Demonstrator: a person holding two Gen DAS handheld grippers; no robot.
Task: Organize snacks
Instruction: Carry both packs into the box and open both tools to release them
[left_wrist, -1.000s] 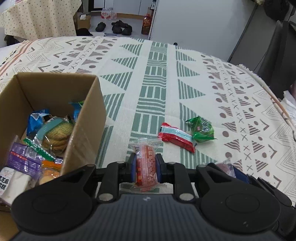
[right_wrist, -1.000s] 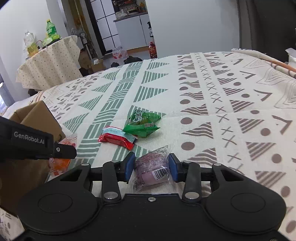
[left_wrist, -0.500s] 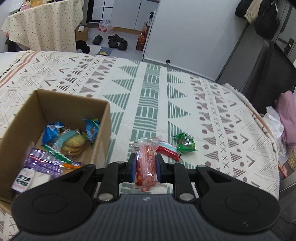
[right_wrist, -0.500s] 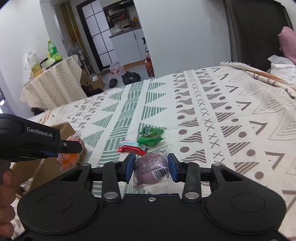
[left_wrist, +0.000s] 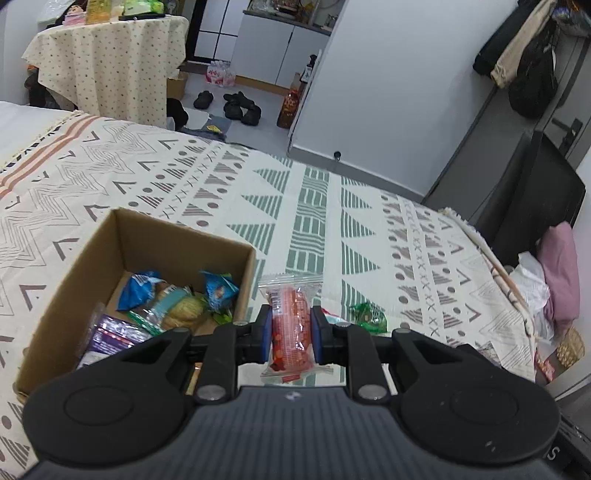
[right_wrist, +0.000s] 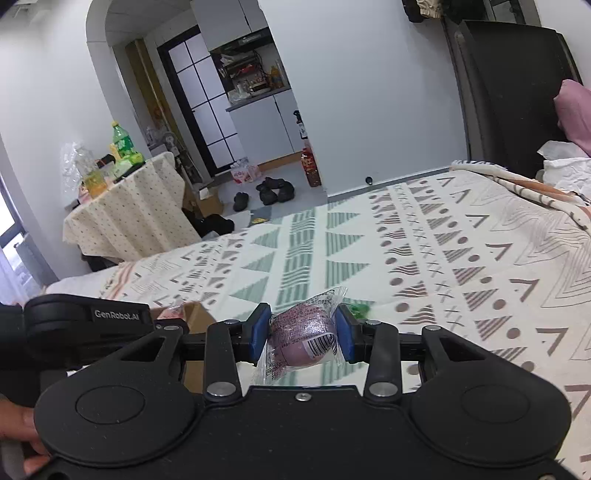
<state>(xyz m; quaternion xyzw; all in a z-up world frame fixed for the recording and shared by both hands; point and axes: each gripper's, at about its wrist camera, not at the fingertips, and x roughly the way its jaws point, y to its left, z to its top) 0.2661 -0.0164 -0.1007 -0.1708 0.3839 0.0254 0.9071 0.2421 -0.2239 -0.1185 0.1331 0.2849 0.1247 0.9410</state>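
Snacks, red (left_wrist: 291, 325) and purple (right_wrist: 303, 338), sit clamped in both hand-held grippers above the patterned bedspread (left_wrist: 314, 221).

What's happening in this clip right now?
A person is sorting snacks into a cardboard box on a patterned blanket. The left hand-held gripper grips a red snack packet beside the box; the right hand-held gripper grips a purple one. A green packet lies on the blanket; several snacks are already boxed.
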